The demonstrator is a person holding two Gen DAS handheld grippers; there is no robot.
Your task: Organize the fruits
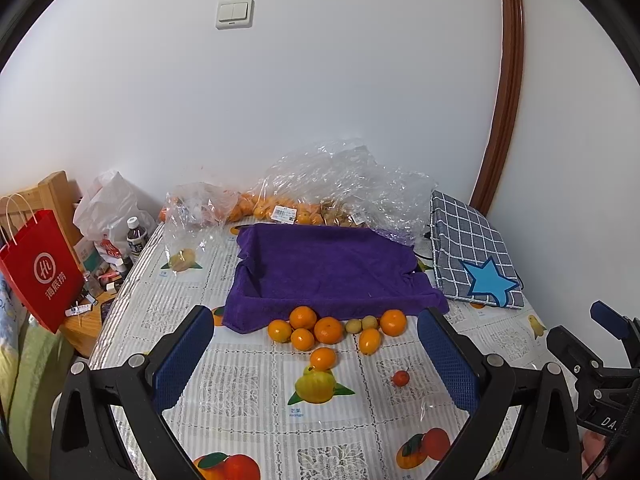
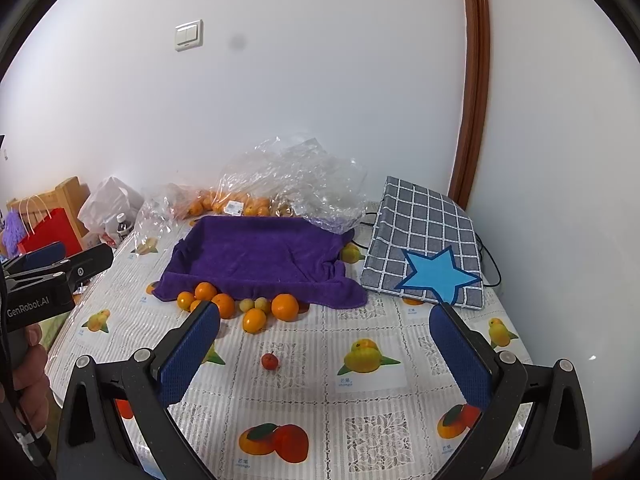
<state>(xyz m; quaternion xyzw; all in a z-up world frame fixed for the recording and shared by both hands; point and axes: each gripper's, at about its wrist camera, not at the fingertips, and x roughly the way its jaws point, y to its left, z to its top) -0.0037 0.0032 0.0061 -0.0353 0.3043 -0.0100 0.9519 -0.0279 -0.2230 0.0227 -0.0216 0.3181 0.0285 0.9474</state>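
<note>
Both claws wide open, nothing held. Left claw (image 1: pixel 316 364) hovers low over the worktop (image 1: pixel 240 392), aimed at the oranges (image 1: pixel 316 330). Right claw (image 2: pixel 324 354) sits beside it, aimed at the small red fruit (image 2: pixel 270 361), which lies alone, apart from the pile.

My read: first pick not yet made. Plan: start with loose pieces. The red fruit is tiny and round, so I'd come straight down, pads either side, close gently or it rolls or squashes. The nearest orange (image 1: pixel 323 358) stands free of the cluster, an easy left-claw grab. The rest touch each other, so take outer ones first to avoid nudging neighbours.

Likely target is the purple towel (image 1: pixel 332 268), which looks draped over a tray; the oranges lie against its near edge. Two small yellowish-green fruits (image 1: pixel 362 324) sit among them.

Hard to tell:
- tray under the towel never shows, so depth unknown
- clear plastic bags (image 1: pixel 332 184) at the back hold more oranges, count hidden by glare
- printed fruit on the tablecloth mimics real fruit
- one orange partly hidden behind my right claw's left finger (image 2: pixel 192 354)
</note>
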